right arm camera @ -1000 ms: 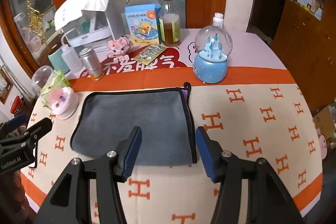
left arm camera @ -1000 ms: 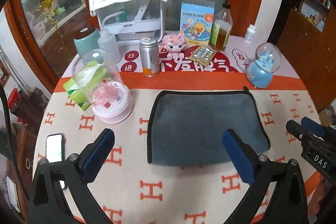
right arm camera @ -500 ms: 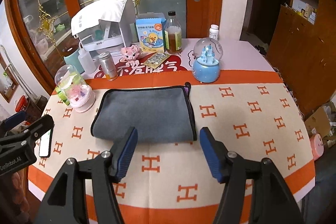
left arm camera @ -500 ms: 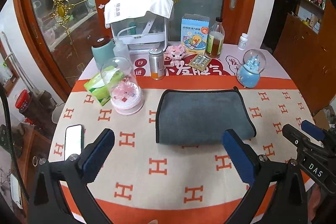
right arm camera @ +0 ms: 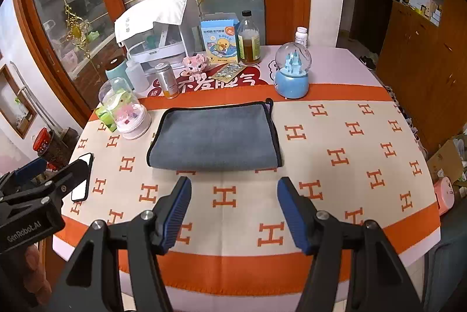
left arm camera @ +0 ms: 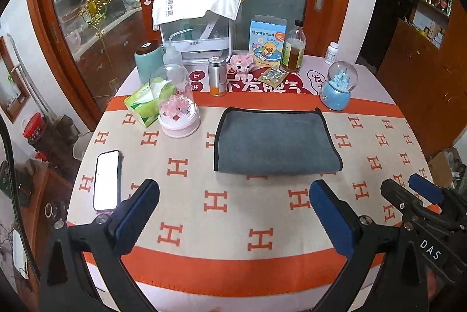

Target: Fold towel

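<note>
A grey towel [left arm camera: 274,141] with a black hem lies folded flat in the middle of the table; it also shows in the right wrist view [right arm camera: 214,136]. My left gripper [left arm camera: 233,195] is open and empty, held above the table's near edge, well back from the towel. My right gripper [right arm camera: 233,195] is open and empty too, also short of the towel's near fold. The right gripper shows at the right edge of the left wrist view [left arm camera: 420,204], and the left gripper at the left edge of the right wrist view [right arm camera: 43,183].
A phone [left arm camera: 106,180] lies near the left front edge. A pink dome jar [left arm camera: 178,104], tissue pack [left arm camera: 143,104], silver can [left arm camera: 217,75], snow globe [left arm camera: 338,87], bottle [left arm camera: 293,49] and boxes stand along the far side. The tablecloth [left arm camera: 233,224] covers the table.
Both grippers have pulled back and up from the towel toward the table's near edge. The towel lies still and folded.
</note>
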Motion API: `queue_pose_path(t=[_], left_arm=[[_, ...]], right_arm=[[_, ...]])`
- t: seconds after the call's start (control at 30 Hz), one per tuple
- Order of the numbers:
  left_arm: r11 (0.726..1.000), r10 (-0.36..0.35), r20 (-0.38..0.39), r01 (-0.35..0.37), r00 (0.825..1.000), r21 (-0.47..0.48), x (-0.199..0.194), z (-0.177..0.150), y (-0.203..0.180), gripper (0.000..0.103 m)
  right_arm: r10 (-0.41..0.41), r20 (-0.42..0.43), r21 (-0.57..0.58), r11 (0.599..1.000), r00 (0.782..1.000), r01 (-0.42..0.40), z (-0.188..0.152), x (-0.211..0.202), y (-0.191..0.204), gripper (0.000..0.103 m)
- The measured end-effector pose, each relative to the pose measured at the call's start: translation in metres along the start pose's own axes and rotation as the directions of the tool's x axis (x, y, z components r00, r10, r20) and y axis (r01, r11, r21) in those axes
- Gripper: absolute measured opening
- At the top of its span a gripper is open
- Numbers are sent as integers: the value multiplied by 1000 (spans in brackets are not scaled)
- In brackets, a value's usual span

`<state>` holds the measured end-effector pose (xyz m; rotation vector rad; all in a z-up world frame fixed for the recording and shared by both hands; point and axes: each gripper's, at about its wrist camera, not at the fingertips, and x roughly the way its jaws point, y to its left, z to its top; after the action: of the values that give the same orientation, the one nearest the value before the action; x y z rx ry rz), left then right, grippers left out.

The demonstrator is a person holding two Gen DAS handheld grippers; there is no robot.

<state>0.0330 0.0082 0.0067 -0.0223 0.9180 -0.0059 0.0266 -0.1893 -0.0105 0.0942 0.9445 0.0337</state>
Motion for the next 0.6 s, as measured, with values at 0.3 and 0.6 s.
queue_pose_path(t=[0.3, 0.6], left_arm=[[1000, -7, -18, 7, 1000, 4, -10, -16, -8, 102], [1000, 14, -16, -14, 1000, -13, -16, -23, -4, 102]], right_arm=[[-11, 11, -5, 1000, 1000, 11, -9, -15, 6, 62], [-15, 7, -12, 1000, 1000, 15, -18, -20, 10, 62]])
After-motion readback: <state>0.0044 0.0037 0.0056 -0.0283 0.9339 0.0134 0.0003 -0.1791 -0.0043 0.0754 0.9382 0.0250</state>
